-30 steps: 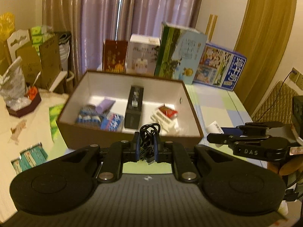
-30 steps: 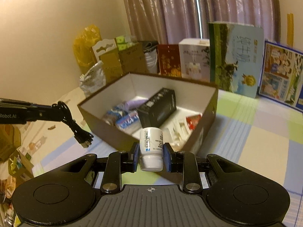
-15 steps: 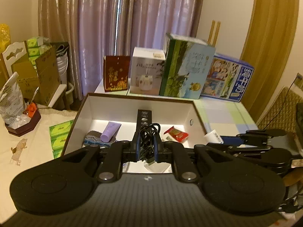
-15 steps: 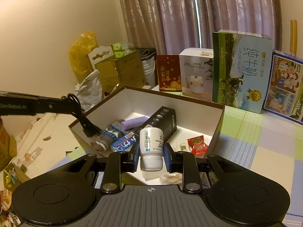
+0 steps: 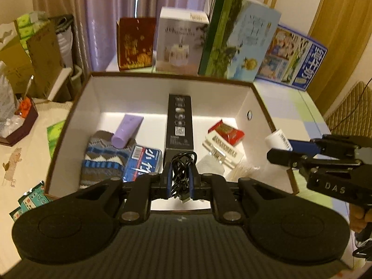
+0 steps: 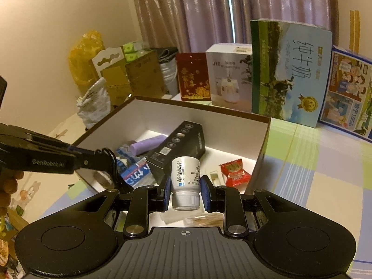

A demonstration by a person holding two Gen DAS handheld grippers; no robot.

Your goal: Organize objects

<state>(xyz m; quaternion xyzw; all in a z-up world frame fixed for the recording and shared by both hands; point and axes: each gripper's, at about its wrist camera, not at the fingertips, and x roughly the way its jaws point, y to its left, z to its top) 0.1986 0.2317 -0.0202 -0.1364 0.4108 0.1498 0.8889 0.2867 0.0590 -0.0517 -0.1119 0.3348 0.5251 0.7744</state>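
Hovering now over the near edge of the open cardboard box [image 5: 260, 102], where a second ago sat short of its brown outer wall; more of the white inner floor on show than before. Left gripper [image 5: 181, 181] clamped narrow on a coiled black cable [image 5: 182, 174], glossy rubbery loops bunched between the blue pads, a plug end dangling just below. Right gripper [image 6: 184, 190] closed on a white pill bottle [image 6: 185, 182], smooth plastic cylinder held cap toward the camera, ribbed cap, printed paper label; likewise carried in over the box's near right side since the earlier frame.

Inside the box, left to right in the left wrist view: a knitted sock [image 5: 102, 160], chunky zigzag wool in blue, grey and white, at the near left; a lilac squeeze tube [image 5: 126, 131], matte and rounded, lying across the sock's far end; a blue crinkly tissue packet [image 5: 145, 160] just beside the sock; a long black rectangular carton [image 5: 180, 121], glossy card, running near to far down the middle; a flat white packet with printed lettering [image 5: 223, 150]; a shiny red foil sachet [image 5: 229, 132] with crimped ends resting partly on it.

Beyond the far wall, upright printed boxes: a red and gold one [image 5: 134, 44], a white humidifier box [image 5: 181, 44], a tall milk carton case [image 5: 239, 39].
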